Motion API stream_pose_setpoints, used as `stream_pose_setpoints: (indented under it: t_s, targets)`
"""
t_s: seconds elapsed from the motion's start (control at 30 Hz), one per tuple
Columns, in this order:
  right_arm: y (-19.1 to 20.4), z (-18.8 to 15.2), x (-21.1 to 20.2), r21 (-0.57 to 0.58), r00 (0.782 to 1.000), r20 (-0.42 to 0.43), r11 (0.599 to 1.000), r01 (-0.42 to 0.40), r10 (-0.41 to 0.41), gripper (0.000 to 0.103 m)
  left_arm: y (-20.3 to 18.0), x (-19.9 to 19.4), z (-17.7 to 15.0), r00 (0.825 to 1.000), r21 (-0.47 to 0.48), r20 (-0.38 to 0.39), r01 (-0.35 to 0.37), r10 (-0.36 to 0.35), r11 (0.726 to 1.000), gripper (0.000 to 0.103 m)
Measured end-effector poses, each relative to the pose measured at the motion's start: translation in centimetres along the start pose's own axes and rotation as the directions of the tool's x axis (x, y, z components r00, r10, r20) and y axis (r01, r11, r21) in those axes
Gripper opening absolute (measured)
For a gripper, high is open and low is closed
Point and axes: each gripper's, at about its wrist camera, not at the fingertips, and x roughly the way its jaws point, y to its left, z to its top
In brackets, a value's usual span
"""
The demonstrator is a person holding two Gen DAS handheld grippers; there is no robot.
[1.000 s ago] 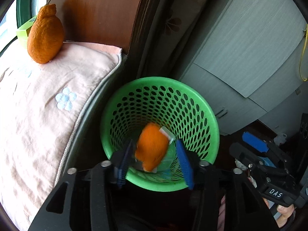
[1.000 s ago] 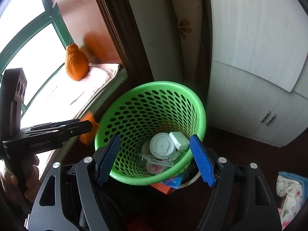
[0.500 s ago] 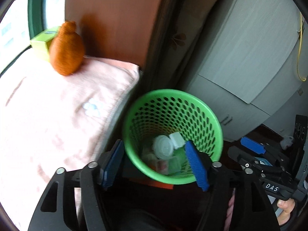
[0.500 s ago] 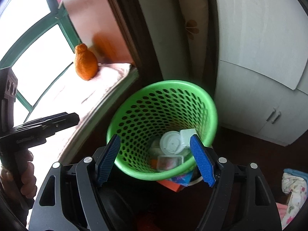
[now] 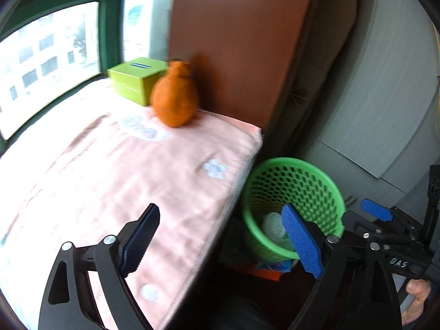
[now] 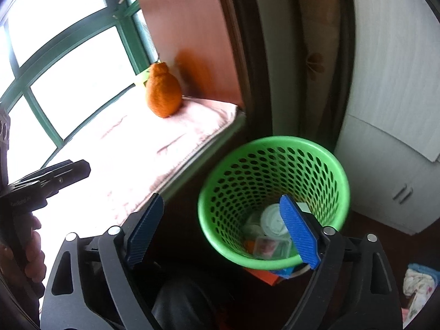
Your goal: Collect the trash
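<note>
A green perforated basket (image 5: pixel 327 189) (image 6: pixel 233 176) stands on the floor beside the window seat. It holds a white lid (image 6: pixel 271 218), a clear plastic box (image 6: pixel 271 247) and an orange scrap (image 6: pixel 249 244). My left gripper (image 5: pixel 222 240) is open and empty above the edge of the pink cushion (image 5: pixel 110 170), left of the basket. My right gripper (image 6: pixel 222 232) is open and empty above the basket's left rim. A large orange fruit (image 5: pixel 174 96) (image 6: pixel 162 95) stands at the cushion's far end.
A green box (image 5: pixel 134 78) sits behind the fruit by the window. A brown panel (image 5: pixel 233 41) and grey cabinets (image 6: pixel 390 82) rise behind the basket. Orange and blue packaging (image 6: pixel 277 273) lies under the basket. A floral cloth (image 6: pixel 418 280) lies on the floor at right.
My left gripper let an orange piece fall into the basket, opened, then swung left and up over the cushion. My right gripper drifted slightly left, still open.
</note>
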Motion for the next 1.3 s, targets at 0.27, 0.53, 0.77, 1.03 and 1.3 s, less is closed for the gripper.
stream_pose_setpoints:
  t_s: [0.27,0.53,0.77,1.03,1.3]
  targets:
    - [3.3,0.3,-0.2,-0.029,0.999,0.025,0.999,-0.021,0.022,0.090,3.3,-2.8,-1.3,0.993,-0.040,0.037,-0.115,0.116,0.993,0.094]
    - [6.3,0.8,-1.1,-0.083,0.998,0.058,0.996,-0.021,0.026,0.093,6.4,-5.2,-2.7,0.977,-0.102,0.076,-0.190,0.198,0.977,0.095]
    - [8.3,1.2,-1.3,-0.120,0.996,0.082,0.993,-0.023,0.033,0.096,7.8,-6.7,-3.3,0.962,-0.132,0.098,-0.240,0.254,0.962,0.096]
    - [9.5,1.0,-1.1,-0.132,0.994,0.089,0.990,-0.047,0.059,0.097,8.5,-8.0,-3.6,0.941,-0.147,0.119,-0.298,0.316,0.943,0.096]
    - [10.2,1.1,-0.8,-0.140,0.993,0.087,0.988,-0.067,0.080,0.098,9.4,-8.7,-4.1,0.928,-0.178,0.122,-0.328,0.352,0.928,0.096]
